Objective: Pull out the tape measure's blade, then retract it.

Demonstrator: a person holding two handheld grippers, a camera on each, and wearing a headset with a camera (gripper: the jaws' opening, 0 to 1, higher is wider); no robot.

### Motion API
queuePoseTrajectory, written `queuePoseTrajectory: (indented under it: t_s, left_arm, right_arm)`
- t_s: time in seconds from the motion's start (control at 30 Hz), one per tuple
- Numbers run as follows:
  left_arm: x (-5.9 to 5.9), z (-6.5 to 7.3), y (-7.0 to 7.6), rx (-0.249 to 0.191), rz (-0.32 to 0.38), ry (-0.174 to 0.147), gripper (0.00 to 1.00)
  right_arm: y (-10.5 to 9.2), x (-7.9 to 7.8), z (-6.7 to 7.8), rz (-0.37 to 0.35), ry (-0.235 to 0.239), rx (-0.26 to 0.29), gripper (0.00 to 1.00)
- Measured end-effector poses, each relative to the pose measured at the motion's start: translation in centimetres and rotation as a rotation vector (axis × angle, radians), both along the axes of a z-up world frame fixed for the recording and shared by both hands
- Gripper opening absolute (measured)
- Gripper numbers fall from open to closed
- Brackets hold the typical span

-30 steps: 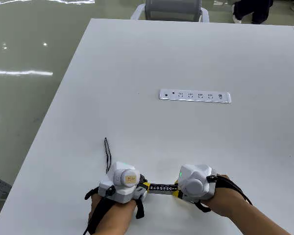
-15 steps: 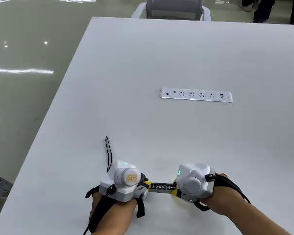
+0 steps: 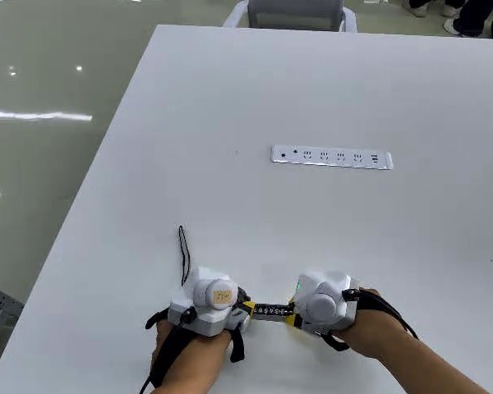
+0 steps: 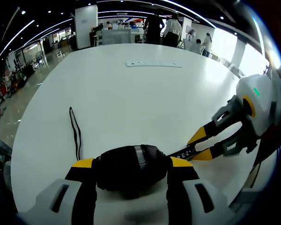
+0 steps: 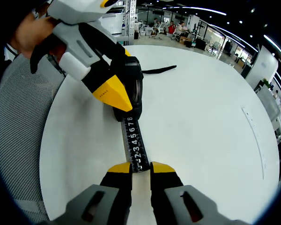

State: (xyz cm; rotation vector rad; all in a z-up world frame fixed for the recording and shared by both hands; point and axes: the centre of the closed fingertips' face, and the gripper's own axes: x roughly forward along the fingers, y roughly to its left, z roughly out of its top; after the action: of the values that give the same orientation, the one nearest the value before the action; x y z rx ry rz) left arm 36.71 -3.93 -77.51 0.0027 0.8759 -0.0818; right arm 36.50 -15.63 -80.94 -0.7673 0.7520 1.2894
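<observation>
A black tape measure case [image 4: 130, 166] [image 5: 129, 89] is clamped between the yellow-tipped jaws of my left gripper [image 3: 240, 310] [image 4: 131, 164] near the table's front edge. A short stretch of black blade [image 5: 133, 145] [image 3: 269, 311] [image 4: 185, 152] with white numbers runs from the case to my right gripper [image 5: 140, 166] [image 3: 292, 316], whose jaws are shut on the blade's end. The case's black wrist strap [image 3: 183, 253] [image 4: 76, 131] lies loose on the table [image 3: 312, 90] behind the left gripper.
A white power strip [image 3: 331, 157] [image 4: 153, 64] lies in the middle of the white table. A grey chair [image 3: 294, 14] stands at the far edge. People stand beyond the table [image 4: 168, 28]. The table's left edge [image 3: 90, 189] drops to a shiny floor.
The two grippers have come closer together, so the stretch of blade between them is shorter. The head camera has also tilted a little.
</observation>
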Motion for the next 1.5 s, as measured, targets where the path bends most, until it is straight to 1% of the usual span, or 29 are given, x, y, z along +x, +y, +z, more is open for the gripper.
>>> queuePoseTrajectory:
  t_s: [0.37, 0.93, 1.5]
  left_arm:
    - [0.2, 0.0, 0.0, -0.002, 0.001, -0.001, 0.57]
    - [0.2, 0.0, 0.0, -0.003, 0.001, -0.003, 0.57]
    - [0.2, -0.1, 0.0, -0.005, 0.001, -0.001, 0.57]
  right_arm:
    - [0.4, 0.1, 0.0, 0.013, -0.002, 0.001, 0.13]
    - [0.9, 0.1, -0.1, 0.014, -0.001, 0.004, 0.13]
    - [1.9, 0.0, -0.2, 0.020, 0.007, 0.011, 0.13]
